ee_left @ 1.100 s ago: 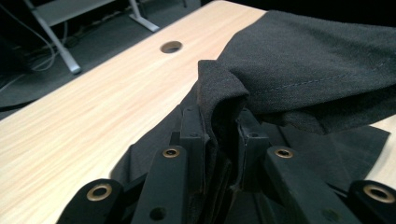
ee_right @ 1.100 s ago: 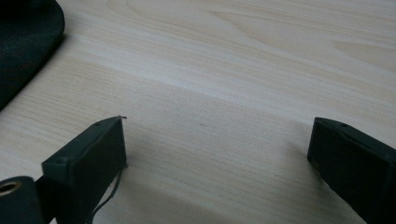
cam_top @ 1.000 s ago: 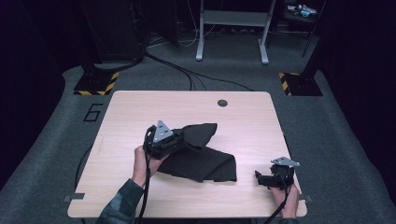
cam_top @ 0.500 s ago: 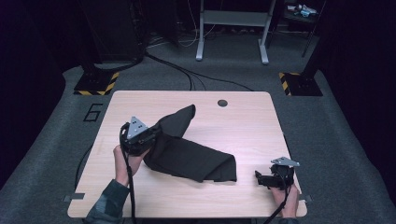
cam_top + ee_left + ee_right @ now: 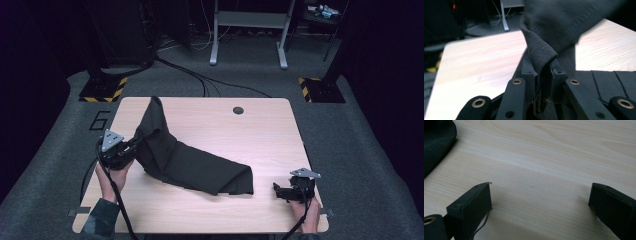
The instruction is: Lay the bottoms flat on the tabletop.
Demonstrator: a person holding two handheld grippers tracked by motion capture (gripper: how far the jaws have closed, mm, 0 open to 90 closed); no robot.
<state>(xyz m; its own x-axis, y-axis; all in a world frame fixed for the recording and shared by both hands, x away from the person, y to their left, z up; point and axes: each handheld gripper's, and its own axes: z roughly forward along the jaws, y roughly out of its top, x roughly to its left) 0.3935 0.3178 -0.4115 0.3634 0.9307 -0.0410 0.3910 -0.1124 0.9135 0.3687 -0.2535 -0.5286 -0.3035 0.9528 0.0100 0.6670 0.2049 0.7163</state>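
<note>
At the bench's (image 5: 210, 220) left edge the left gripper (image 5: 131, 150) has its fingers (image 5: 529, 75) clamped on a bunched corner of the black cloth (image 5: 190, 165), that end lifted into a peak while the rest lies flat. Cloth's long axis runs diagonally from that pinch toward the near right, free end stopping near but not touching the right gripper (image 5: 277, 190), so the right hand is the nearer one to that loose end. Right gripper sits low on the bench, fingers (image 5: 471, 205) wide apart, nothing between them, cloth edge off toward its left.
</note>
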